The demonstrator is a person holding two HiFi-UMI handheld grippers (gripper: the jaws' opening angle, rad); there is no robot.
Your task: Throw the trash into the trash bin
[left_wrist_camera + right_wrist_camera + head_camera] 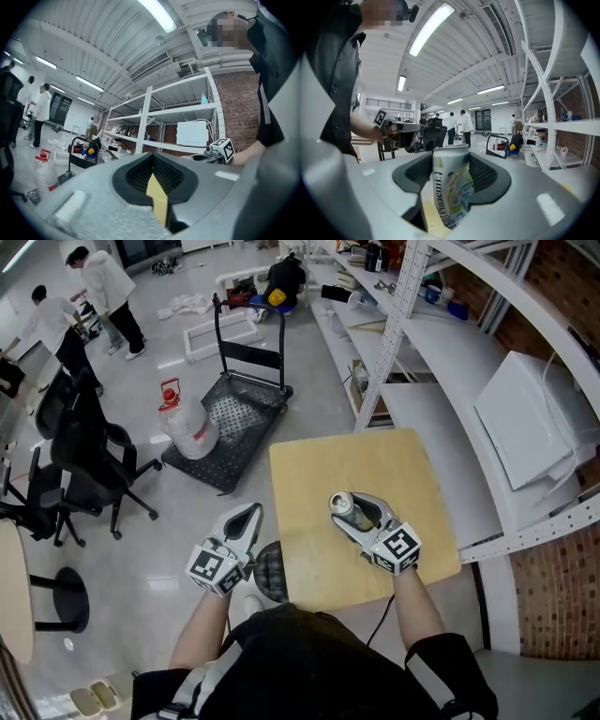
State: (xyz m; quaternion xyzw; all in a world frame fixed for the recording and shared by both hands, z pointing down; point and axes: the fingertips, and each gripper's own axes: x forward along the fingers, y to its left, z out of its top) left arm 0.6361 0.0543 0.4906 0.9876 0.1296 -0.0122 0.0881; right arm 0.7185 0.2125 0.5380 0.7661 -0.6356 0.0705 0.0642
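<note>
A pale drink can point(343, 504) with green print stands upright between the jaws of my right gripper point(351, 509), which is shut on it above the wooden table point(375, 465). In the right gripper view the can point(451, 187) fills the hollow between the black pads of the right gripper point(451, 165). My left gripper point(251, 515) hangs off the table's left edge, shut with nothing in it; its pads meet in the left gripper view point(153, 165). A black mesh trash bin point(271, 573) shows on the floor between the two grippers, partly hidden by my body.
A black platform cart point(239, 399) and a large water bottle point(187, 427) stand on the floor ahead. Office chairs point(89, 465) are at the left. A white shelving rack point(450, 381) with a white box point(530, 418) runs along the right. People stand far back.
</note>
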